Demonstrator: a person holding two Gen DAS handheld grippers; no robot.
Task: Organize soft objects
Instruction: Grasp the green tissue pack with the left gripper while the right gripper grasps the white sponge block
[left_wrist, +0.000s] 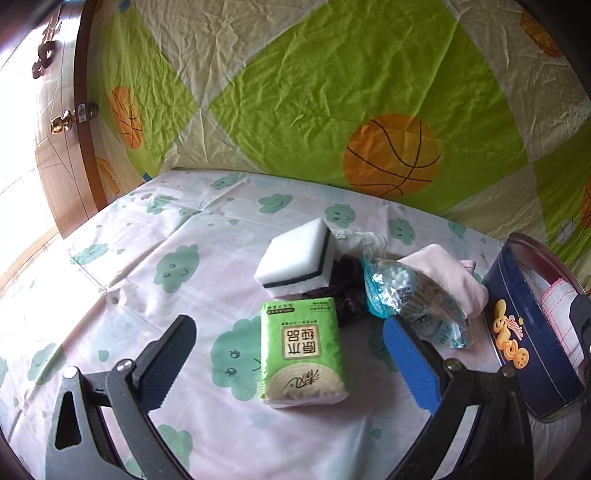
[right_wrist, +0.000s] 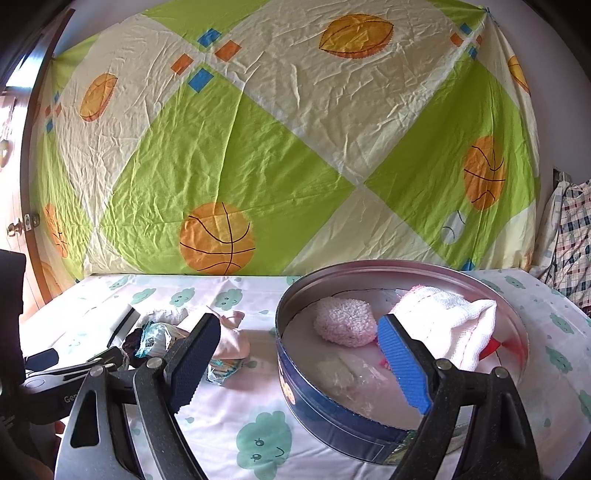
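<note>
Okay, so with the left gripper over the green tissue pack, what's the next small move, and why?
Probably ease the left gripper down and close on the green tissue pack. Its open jaws already stand either side of the pack, which lies flat and alone on the cloth, while the round tin at the right already holds other soft things.

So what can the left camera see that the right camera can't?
Only the left wrist view shows the green tissue pack and the whole top of the white sponge.

Only the right wrist view shows inside the round tin: a fluffy pink puff and a folded white towel.

Both show the tin, the bag of cotton swabs, the pink cloth and the cloud-print sheet.
</note>
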